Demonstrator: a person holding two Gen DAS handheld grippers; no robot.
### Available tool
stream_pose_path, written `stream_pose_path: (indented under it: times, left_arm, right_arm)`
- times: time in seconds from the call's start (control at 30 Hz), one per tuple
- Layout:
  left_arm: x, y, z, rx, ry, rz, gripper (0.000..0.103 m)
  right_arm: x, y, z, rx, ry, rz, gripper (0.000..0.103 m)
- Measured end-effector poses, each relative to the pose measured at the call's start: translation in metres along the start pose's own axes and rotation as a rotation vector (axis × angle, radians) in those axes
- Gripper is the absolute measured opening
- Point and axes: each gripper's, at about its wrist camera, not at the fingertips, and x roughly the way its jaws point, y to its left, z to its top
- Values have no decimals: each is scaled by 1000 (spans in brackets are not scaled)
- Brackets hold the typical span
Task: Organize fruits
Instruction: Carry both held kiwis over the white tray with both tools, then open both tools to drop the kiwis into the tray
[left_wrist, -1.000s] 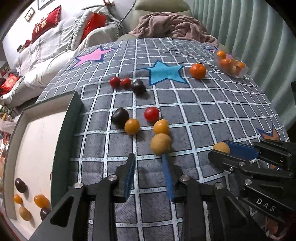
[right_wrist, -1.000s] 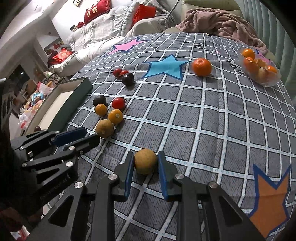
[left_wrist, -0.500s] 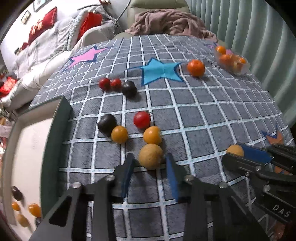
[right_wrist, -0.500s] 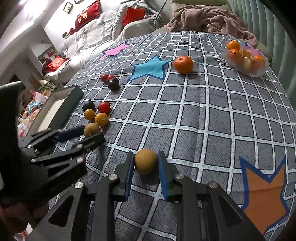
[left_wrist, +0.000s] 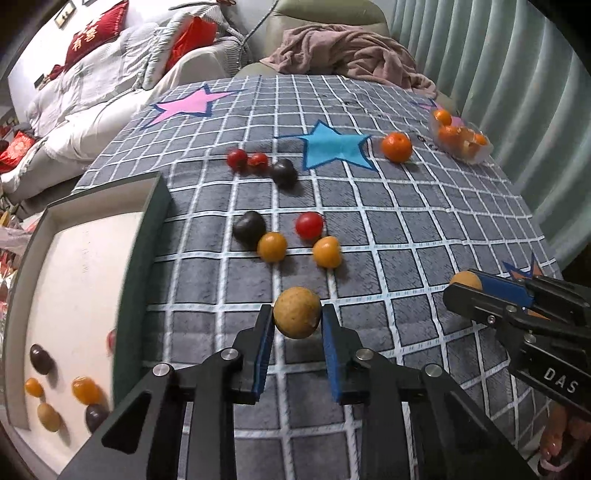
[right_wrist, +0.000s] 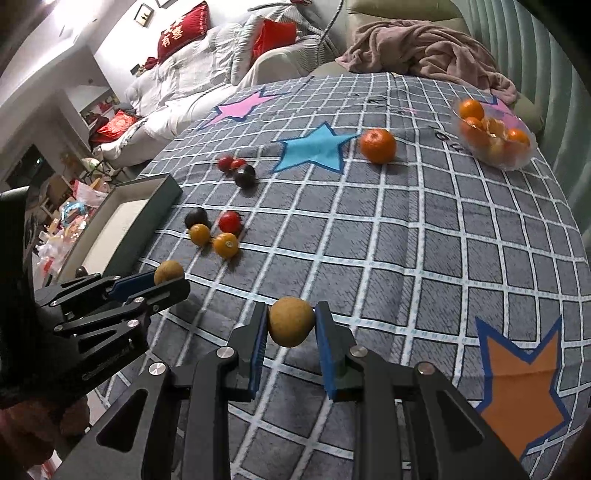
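Left gripper (left_wrist: 297, 323): blue pads now clamp a round, matt tan fruit (left_wrist: 297, 312); one second ago the jaws stood wide with this fruit ahead of the right pad, half a second ago they straddled it. The fruit now sits clear of the cloth, with its shadow below.
Right gripper (right_wrist: 291, 325): pads pinch a second tan fruit (right_wrist: 291, 320), as in both earlier frames; it now appears raised off the cloth.
Cloth (left_wrist: 424, 229): soft grey fabric, white grid lines, sewn star patches in blue, pink and orange.
Tray (left_wrist: 147, 236): dark green rim, pale flat floor, left of the left gripper; it holds several small dark, orange and tan fruits.
Middle group: two glossy orange fruits (left_wrist: 272, 246), one red tomato (left_wrist: 309, 225), one dark plum (left_wrist: 250, 228), close together, unmoved.
Farther group: two red tomatoes (left_wrist: 237, 158) and a dark plum (left_wrist: 283, 172), touching.
Far right: dimpled tangerine (left_wrist: 396, 147); beyond it, a clear plastic bag of tangerines (left_wrist: 460, 136).
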Motion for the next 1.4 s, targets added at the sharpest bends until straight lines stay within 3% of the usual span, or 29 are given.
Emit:
stream_pose_path:
  times: [0.4,0.83,1.13,1.4]
  left_arm:
    - [-38,44,-4,-60,-60,-3,27]
    - [-52,127,-16,-164,-88,54,27]
    - [-38,195,-3,-225,-57,151,27]
    - [-12,230,9,-251,6,203,27]
  right_arm:
    - [-8,60,16,-100,-5,16,28]
    - [16,147,37,-219,32,68,28]
    - [61,203,61,-289,85,111,28]
    - [103,226,77,-316,136,115,28]
